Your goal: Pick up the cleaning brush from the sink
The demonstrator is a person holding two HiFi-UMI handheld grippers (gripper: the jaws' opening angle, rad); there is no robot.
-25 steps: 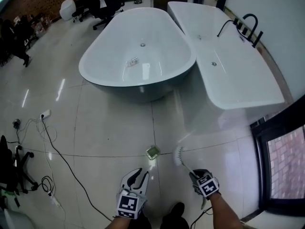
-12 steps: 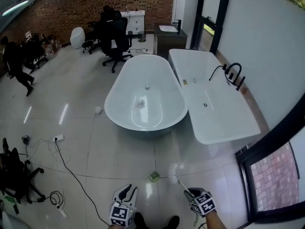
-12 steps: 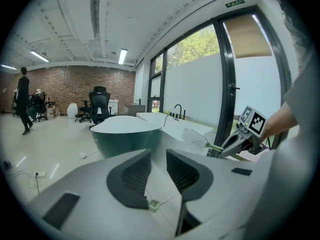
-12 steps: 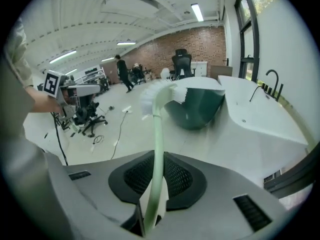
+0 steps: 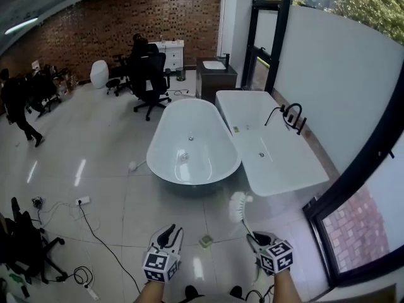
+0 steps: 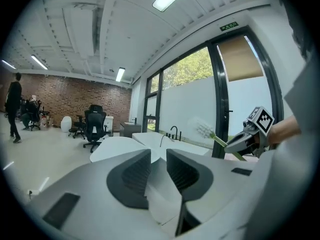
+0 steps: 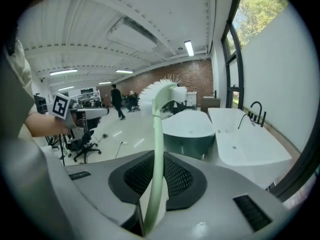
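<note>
Pale green plastic, the handle of the cleaning brush [image 5: 240, 207], is pinched between the pads of my right gripper [image 5: 256, 238], with the white bristle head up and forward. A second ago the head hung low beside the small green block [image 5: 206, 240] on the tiles. Now both my hands have come up and the brush rides in the air before the oval bathtub [image 5: 158, 160]. I judge the pick done. My left gripper [image 5: 172, 232] is spread, with nothing between its jaws. No brand shows. The green sign [image 6: 229, 26] above the window is too small to read, and the cubes bear only square markers.
</note>
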